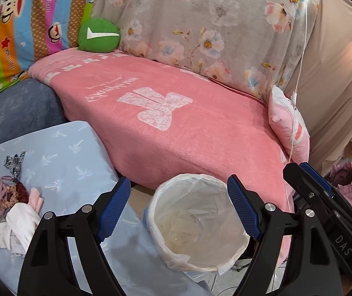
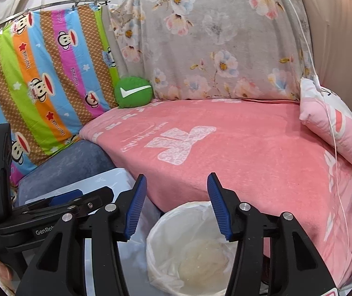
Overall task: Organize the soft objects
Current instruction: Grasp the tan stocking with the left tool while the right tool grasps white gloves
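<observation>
Left claw: the left gripper (image 1: 178,209) has its blue pads wide apart, with nothing between them.
Right claw: the right gripper (image 2: 177,204) has its pads apart too, and they are empty.
Bin: a round bin with a white bag (image 1: 198,224) stands on the floor, right under both claws and close to them.
Soft things: a little pile of cloth bits (image 1: 13,207) lies on the pale blue sheet (image 1: 72,148), off to the left of the left claw and not touching it.
Bed: a pink blanket (image 1: 188,128) lies just past the bin.
Far back: a green round cushion (image 1: 98,35) sits at the far left of the blanket.
Right side: a pink pillow (image 1: 290,125) leans at the blanket's right end.
</observation>
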The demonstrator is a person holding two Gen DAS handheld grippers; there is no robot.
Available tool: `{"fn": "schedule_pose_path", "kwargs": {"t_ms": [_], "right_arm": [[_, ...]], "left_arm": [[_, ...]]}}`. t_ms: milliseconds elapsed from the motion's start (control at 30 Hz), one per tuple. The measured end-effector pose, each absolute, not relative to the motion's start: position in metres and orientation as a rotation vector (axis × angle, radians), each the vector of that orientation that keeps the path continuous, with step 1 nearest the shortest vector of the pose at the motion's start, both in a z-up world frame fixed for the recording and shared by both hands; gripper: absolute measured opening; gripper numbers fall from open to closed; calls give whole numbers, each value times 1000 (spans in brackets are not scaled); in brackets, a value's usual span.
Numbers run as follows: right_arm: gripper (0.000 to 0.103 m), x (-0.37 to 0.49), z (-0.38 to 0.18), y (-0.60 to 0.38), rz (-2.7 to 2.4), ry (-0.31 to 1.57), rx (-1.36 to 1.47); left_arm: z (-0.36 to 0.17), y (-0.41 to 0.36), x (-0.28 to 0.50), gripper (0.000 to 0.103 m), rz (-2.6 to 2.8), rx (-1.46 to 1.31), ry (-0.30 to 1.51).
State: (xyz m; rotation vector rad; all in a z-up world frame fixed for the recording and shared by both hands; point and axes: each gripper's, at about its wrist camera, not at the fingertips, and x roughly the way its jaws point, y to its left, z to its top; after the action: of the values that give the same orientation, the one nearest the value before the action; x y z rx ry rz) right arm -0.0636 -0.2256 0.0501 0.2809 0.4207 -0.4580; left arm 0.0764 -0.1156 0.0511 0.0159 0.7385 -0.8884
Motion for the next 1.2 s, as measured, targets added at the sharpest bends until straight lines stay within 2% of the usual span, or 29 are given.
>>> {"fn": "schedule_pose_path", "kwargs": {"t_ms": [167,700,1200], "right_arm": [[56,-51,52,-200,-410,430,262],[61,9,44,-96,-240,503,187],[61,69,3,4,-99,620,143]], "left_arm": [[51,-88,84,77,-827,-4,721],[41,18,117,78,-628,-85,702],[6,116,144,78,-378,-66,730]]}}
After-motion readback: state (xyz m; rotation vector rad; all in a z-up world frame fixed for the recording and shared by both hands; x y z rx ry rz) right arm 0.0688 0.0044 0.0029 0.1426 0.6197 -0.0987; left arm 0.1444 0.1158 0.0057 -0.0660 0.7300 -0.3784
